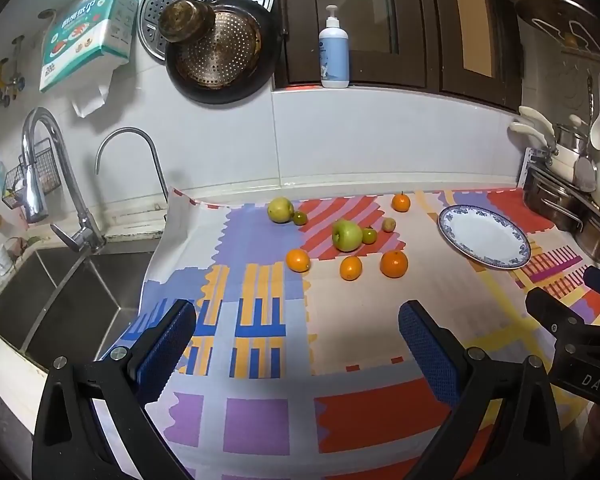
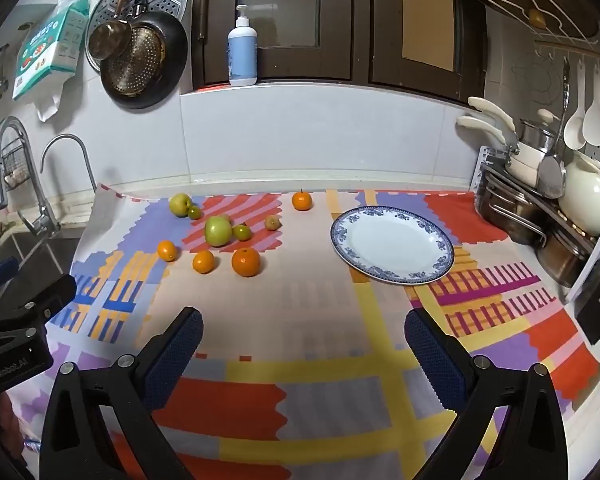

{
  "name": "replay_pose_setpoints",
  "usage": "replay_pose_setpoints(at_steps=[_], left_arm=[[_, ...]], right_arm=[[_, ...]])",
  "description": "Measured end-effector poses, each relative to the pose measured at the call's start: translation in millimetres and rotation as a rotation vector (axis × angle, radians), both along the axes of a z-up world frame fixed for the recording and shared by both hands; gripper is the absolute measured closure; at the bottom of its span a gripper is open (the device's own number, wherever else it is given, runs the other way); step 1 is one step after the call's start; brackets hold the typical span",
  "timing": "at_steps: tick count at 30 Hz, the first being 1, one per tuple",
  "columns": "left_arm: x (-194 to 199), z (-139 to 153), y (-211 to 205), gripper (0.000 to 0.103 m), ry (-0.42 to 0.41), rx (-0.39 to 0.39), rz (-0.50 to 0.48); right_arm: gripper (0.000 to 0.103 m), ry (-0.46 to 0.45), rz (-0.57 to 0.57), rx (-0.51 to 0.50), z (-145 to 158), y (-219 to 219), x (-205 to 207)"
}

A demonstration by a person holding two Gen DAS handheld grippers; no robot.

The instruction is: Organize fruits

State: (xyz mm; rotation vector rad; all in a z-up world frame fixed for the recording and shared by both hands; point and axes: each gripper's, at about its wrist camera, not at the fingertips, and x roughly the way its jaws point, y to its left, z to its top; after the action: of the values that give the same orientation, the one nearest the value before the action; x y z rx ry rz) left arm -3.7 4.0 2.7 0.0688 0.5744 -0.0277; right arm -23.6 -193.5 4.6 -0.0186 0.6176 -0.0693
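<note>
Patterned cloth (image 2: 320,304) over counter; sink (image 1: 72,312) at left; soap bottle (image 2: 242,54) on ledge; pans (image 1: 220,48) hang on wall; pots (image 2: 540,216) at right.

plate (image 2: 392,276): glossy glazed ceramic, blue patterned rim
cloth (image 2: 320,320): matt woven fabric, printed in colours, over the table
oranges (image 2: 246,262): finely dimpled skin, slight sheen
green apple (image 2: 218,231): smooth, shiny skin
left tool (image 1: 296,344): matt black plastic, blue textured pads
sink (image 1: 60,312): brushed metal
faucet (image 1: 40,184): polished metal
</note>
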Motion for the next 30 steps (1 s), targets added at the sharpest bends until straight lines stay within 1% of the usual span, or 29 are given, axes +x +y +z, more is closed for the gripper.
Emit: replay_pose_setpoints(at_steps=[30], left_arm=[[2.9,2.8,1.2,0.000,0.003,-0.002,0.001]], right_arm=[[0.001,-0.001,0.000,-0.001,0.0,0.9,6.5]])
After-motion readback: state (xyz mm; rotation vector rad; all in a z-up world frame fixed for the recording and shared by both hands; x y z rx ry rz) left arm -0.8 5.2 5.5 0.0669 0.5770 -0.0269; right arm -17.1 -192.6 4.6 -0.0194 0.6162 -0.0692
